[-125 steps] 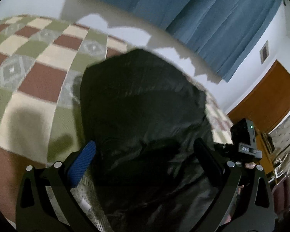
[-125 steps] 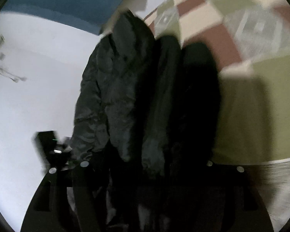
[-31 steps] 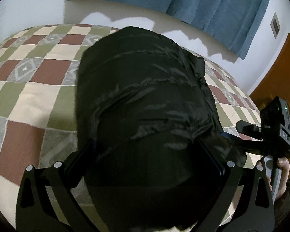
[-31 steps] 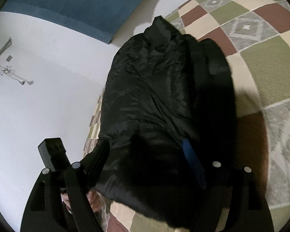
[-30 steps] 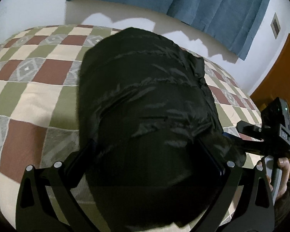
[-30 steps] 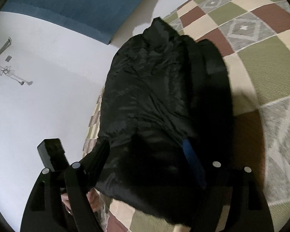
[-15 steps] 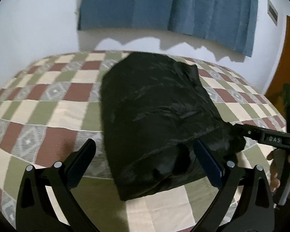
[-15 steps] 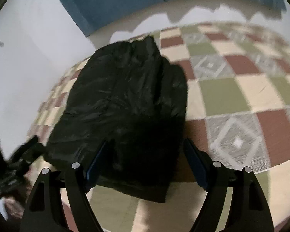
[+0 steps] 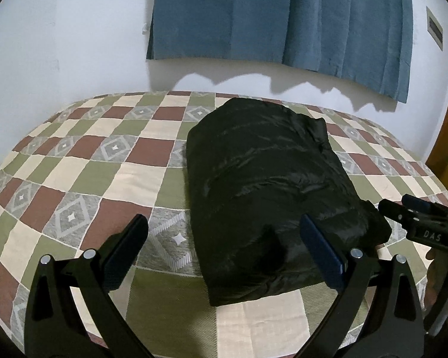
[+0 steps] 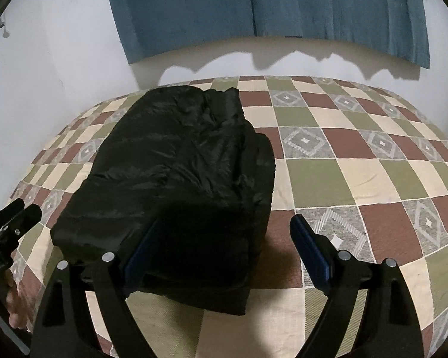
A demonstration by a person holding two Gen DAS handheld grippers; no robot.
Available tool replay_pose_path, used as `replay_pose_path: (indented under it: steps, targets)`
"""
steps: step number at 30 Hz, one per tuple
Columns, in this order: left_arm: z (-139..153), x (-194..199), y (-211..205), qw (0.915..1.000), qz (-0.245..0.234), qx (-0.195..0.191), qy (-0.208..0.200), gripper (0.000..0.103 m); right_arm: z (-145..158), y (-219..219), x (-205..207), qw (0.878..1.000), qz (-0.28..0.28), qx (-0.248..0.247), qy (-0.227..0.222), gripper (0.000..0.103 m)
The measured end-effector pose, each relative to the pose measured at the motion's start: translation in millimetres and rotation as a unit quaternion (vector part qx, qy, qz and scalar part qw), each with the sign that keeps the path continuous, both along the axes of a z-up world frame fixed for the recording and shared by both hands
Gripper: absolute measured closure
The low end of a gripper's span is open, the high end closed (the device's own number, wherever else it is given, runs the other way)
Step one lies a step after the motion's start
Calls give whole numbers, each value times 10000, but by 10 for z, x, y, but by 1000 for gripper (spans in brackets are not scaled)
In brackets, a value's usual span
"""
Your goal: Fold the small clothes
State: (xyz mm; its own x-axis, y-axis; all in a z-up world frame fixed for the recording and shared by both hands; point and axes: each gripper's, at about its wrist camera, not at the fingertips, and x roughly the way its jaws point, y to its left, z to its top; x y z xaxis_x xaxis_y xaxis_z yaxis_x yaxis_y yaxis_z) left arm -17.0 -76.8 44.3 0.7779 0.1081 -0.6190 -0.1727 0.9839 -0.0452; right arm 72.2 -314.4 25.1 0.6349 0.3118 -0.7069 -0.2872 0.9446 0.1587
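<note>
Both claws hung released above the bed: the left gripper [image 9: 224,238] and the right gripper [image 10: 227,238] each stood wide, pads clear of the cloth, the right one's jaws having just spread further. Between and beyond them the folded black jacket [image 9: 271,185] lay on the checked bedspread [image 9: 104,161], below the blue curtain [image 9: 277,15].

A black puffy jacket [image 9: 271,191] — folded into a thick, shiny rectangular bundle — lies flat on the checkered bed [image 9: 83,164], lengthwise near to far.
</note>
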Motion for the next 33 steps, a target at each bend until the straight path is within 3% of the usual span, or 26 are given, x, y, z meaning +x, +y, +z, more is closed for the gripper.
replay_pose_path:
  steps: [33]
  targets:
    - [3,-8,20,9996,235,156,-14,3,-4,72,-79,9999,51,-99,-1,17]
